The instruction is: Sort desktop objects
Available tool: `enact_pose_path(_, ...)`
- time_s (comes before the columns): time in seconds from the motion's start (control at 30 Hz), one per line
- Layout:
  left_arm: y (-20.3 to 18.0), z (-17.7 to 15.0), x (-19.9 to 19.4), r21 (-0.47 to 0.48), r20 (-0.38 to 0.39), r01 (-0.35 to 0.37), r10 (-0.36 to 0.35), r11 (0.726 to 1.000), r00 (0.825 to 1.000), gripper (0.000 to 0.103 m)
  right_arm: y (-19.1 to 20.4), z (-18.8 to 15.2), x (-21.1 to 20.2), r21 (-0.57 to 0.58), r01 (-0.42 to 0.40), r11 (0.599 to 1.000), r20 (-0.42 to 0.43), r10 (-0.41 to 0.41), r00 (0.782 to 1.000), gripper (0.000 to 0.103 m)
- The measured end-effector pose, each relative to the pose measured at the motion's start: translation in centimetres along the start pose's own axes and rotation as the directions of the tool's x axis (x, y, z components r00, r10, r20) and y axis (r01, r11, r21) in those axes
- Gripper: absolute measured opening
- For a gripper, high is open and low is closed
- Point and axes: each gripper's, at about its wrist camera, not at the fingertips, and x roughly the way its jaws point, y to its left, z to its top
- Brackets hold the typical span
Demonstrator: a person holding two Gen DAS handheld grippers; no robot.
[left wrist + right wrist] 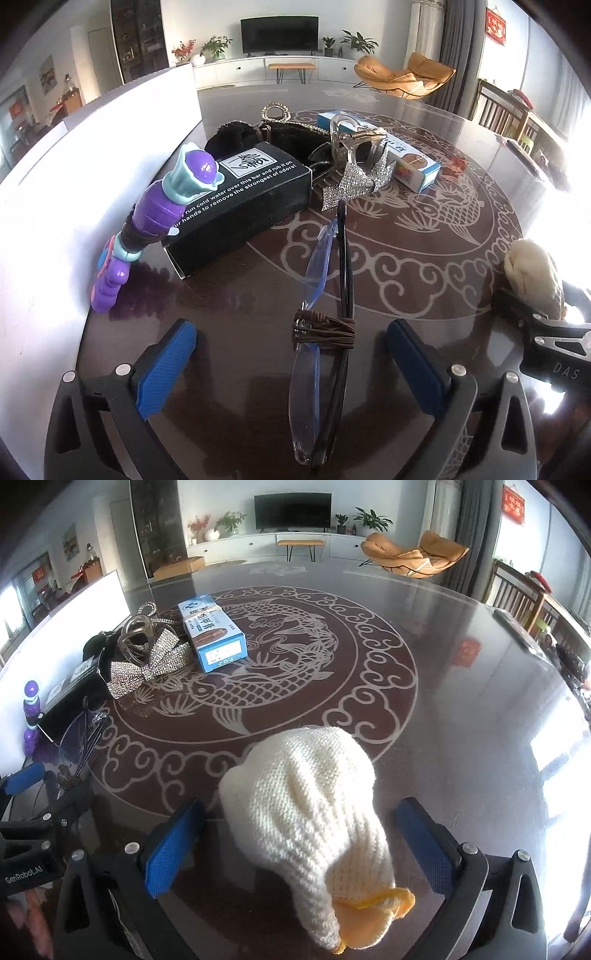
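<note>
left claw (291,354) spread wide, folded glasses (325,332) lying loose between its pads, lower centre of frame; rigid, fragile, best pinched across cord-wrapped middle | right claw (299,845) likewise apart around knitted pouch (306,812) on tabletop (461,701), lower centre; soft, light, any grip.

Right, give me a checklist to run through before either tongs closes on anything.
1. Left tongs open: ok, both pads stand clear of the glasses.
2. Glasses between the left pads: ok, folded, bound with a brown cord.
3. Right tongs open: ok, pads apart from the knitted toy.
4. Toy centred between the right pads: ok, lying on the table.
5. Room around the glasses: ok, the black box and purple toy lie apart from them.
6. Where the sorted things go: cannot tell.
</note>
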Motion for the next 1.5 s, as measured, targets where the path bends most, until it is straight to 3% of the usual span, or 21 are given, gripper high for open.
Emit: enact_pose_path(1.5,0.25,-0.22,-0.10,-0.003,0.000,-0.001,0.001,1.000,1.000,0.103,0.00,-0.02,0.00,0.001,0.000,1.000,0.000,0.000,1.000,0.103)
